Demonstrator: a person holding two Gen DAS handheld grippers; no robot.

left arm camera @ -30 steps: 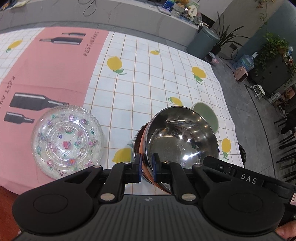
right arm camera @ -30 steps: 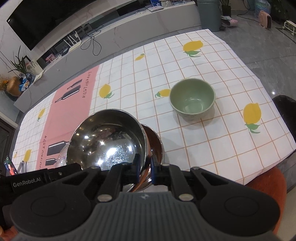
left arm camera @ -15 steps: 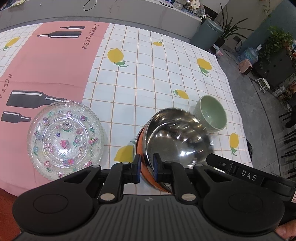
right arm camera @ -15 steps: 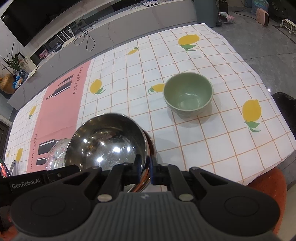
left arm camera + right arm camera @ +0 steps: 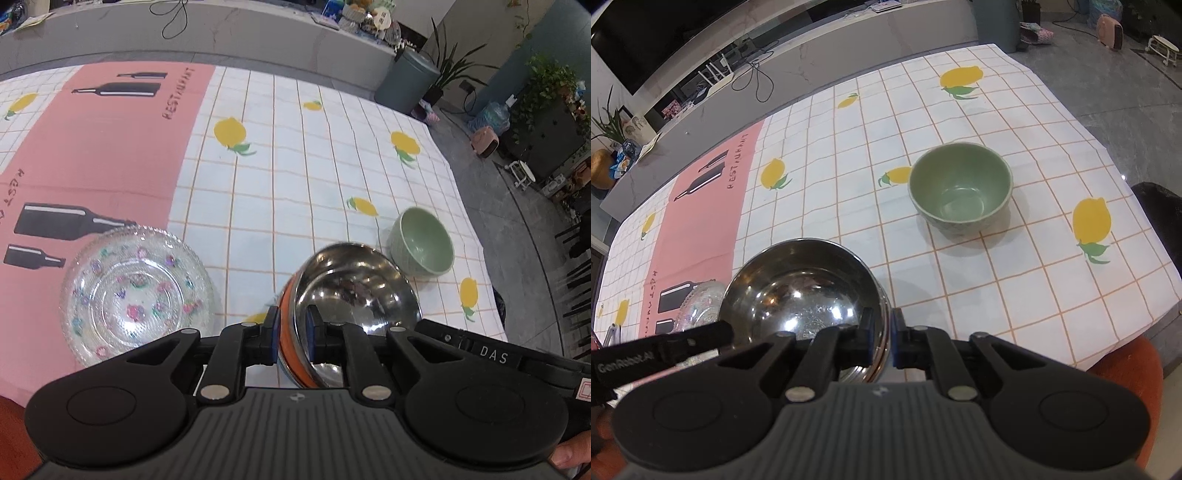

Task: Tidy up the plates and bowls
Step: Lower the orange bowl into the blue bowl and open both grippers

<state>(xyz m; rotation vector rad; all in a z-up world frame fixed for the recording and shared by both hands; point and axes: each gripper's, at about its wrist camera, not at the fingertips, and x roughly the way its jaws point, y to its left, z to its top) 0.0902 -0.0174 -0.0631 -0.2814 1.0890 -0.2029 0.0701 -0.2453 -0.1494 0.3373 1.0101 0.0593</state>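
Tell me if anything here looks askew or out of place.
The steel bowl is tilted, not flat on the table: the left tool and the right tool each clamp its rim. In the left view an orange band shows under that rim, perhaps a second bowl. The green bowl and glass plate sit level; nothing spilled.
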